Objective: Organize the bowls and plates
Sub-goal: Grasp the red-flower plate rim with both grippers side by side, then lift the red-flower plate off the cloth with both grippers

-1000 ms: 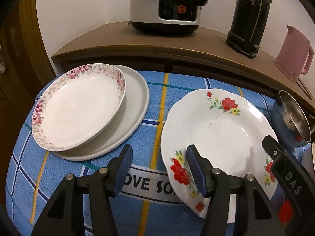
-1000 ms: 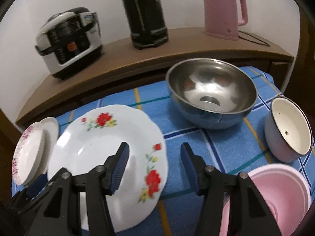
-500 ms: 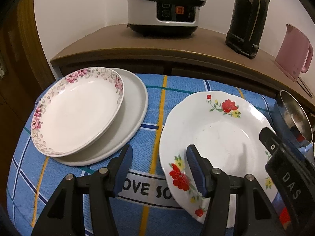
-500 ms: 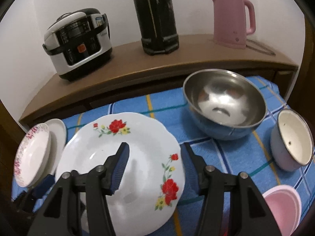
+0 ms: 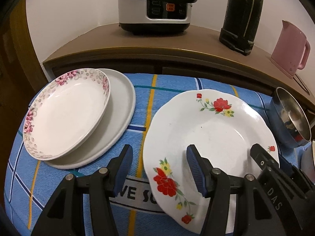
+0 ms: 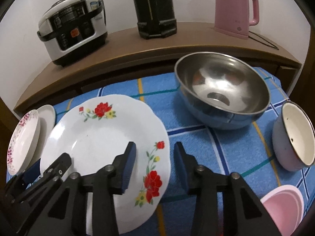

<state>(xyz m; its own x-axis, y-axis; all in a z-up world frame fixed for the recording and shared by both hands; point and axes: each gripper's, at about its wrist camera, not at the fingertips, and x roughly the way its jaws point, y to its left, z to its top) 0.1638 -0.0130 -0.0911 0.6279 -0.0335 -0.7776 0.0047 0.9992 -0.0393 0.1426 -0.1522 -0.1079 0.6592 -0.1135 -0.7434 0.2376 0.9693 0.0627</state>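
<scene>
- Far left on your blue checked cloth (image 5: 173,90), the pink-rimmed plate (image 5: 67,112) sits stacked on the plain grey plate (image 5: 120,114), pushed toward the grey plate's left side.
- Your left gripper (image 5: 158,167) stands open with nothing clamped; its left pad is over bare cloth by the printed lettering, its right pad is over the left part of the red-flowered plate, and that plate's left rim falls in the gap between them (no pad visibly presses on it).
- The red-flowered plate (image 6: 102,145) lies in the middle of the cloth, apart from the stack and to the left of the steel bowl.
- Your right gripper (image 6: 155,164) straddles this plate's right rim: the left pad is over the plate's inside, the right pad over the cloth just outside it. Its jaws have just been closing, with the rim between them, but a gap is plain on both sides, so it has hold of nothing.
- The steel bowl (image 6: 222,90) sits to the right and further back, near the wooden shelf (image 6: 122,47).
- Right of it stands a white-lined enamel bowl (image 6: 293,135), tilted toward you.
- At the lower right corner a pink bowl (image 6: 283,208) is partly cut off by the frame.
- On the shelf, left to right: a rice cooker (image 6: 72,27), a black flask (image 6: 153,7), a pink kettle (image 6: 232,7).
</scene>
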